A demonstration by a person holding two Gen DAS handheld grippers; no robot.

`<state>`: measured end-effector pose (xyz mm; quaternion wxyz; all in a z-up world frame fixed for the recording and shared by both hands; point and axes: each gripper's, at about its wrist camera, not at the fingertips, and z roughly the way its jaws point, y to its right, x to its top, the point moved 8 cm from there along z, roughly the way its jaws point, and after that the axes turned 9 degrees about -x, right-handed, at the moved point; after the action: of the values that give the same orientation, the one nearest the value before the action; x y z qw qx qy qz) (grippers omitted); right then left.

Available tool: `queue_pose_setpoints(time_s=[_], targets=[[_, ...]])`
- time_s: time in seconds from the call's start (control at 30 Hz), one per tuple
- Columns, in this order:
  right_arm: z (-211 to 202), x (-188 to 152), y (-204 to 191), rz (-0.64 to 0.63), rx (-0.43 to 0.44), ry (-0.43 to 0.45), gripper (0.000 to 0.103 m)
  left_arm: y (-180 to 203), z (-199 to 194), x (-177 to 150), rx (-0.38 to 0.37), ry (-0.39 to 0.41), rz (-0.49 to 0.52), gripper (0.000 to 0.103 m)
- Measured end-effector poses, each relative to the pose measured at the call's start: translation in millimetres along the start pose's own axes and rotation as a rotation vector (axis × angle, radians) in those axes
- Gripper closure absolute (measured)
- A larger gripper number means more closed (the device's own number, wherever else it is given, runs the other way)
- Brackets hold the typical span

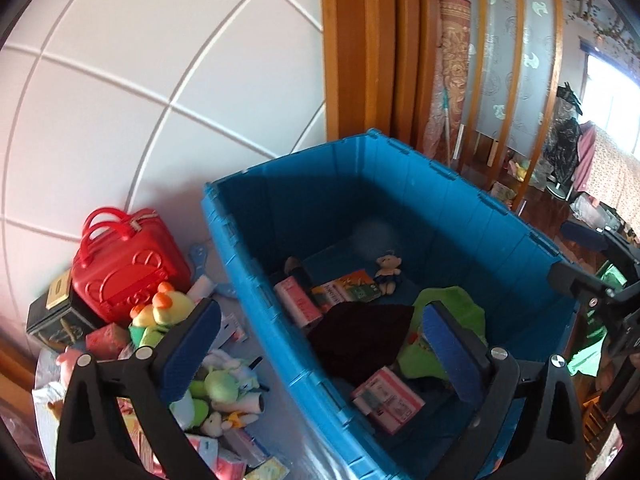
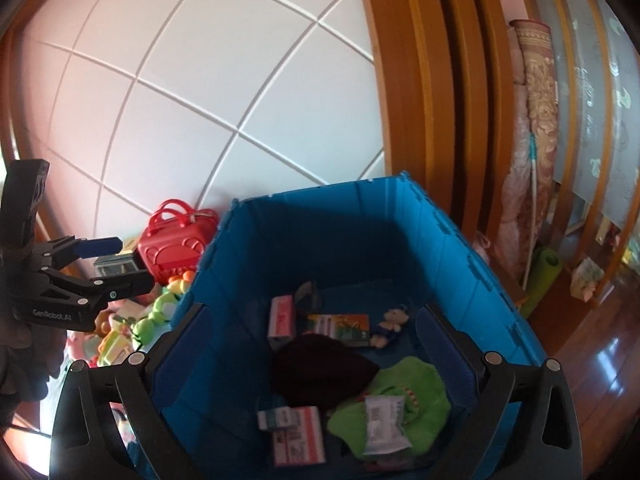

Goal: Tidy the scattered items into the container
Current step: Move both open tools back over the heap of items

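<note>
A big blue crate (image 1: 256, 280) (image 2: 224, 264) stands open and holds pink boxes (image 1: 386, 400) (image 2: 298, 436), a booklet (image 2: 340, 326), a small doll (image 1: 387, 274) (image 2: 390, 322), a dark cloth (image 1: 360, 336) (image 2: 320, 368), a green plush (image 1: 456, 300) (image 2: 400, 400) and a white packet (image 2: 384, 424). My left gripper (image 1: 320, 344) is open and empty over the crate's left wall; it also shows in the right wrist view (image 2: 116, 264). My right gripper (image 2: 316, 352) is open and empty above the crate. Scattered toys (image 1: 168, 312) (image 2: 152, 320) lie left of the crate.
A red toy case (image 1: 124, 276) (image 2: 176, 240) and a dark tin box (image 1: 56, 316) stand by the white panelled wall. A wooden door frame (image 2: 420, 120), a rolled rug (image 1: 452, 80) (image 2: 536, 120) and a green roll (image 2: 540, 276) stand behind and right of the crate.
</note>
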<state>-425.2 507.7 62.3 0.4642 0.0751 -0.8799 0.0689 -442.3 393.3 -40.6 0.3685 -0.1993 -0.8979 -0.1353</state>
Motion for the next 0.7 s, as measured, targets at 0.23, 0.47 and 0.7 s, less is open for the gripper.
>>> queue_pose_setpoints(time_s=[0.23, 0.47, 0.7], targets=[[-16.8, -2.9, -55.3, -0.068, 0.075, 0.01, 0.0, -54.0, -38.3, -47.4, 0.057, 0.005, -0.09, 0.001], [-28.5, -9.7, -109.1, -0.122, 0.115, 0.005, 0.0, -114.8, -76.1, -104.2, 0.119, -0.001, -0.183, 0.001], [-34.8, -33.1, -179.8, -0.195, 0.18, -0.027, 0.0, -176.9, -92.0, -183.9, 0.172, -0.081, -0.272, 0.001]])
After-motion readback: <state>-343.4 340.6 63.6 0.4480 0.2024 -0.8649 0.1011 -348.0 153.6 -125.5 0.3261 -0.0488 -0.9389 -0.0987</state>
